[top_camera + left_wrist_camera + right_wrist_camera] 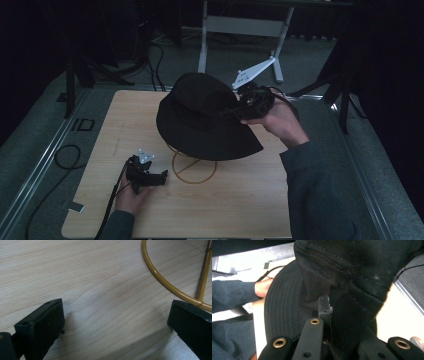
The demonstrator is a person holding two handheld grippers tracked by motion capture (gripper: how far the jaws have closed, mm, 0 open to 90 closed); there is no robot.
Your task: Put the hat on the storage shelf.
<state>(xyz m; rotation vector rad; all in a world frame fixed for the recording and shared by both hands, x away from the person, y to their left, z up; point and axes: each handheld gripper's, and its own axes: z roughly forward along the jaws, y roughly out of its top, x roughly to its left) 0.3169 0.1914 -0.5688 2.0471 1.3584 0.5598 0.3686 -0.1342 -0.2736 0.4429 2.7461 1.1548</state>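
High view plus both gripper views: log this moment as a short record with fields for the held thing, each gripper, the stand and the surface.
held thing: black hat, lifted above the table
right gripper: shut on the hat's fabric at the crown side, brim hanging below
left gripper: open, jaws apart with nothing between them, resting low on the table
stand: yellow wire stand, its ring base on the table, partly under the hat
surface: wooden table

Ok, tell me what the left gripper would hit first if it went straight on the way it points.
Probably the yellow wire ring lying on the table; the left gripper sits open and low, aimed at it. Depth is unclear.
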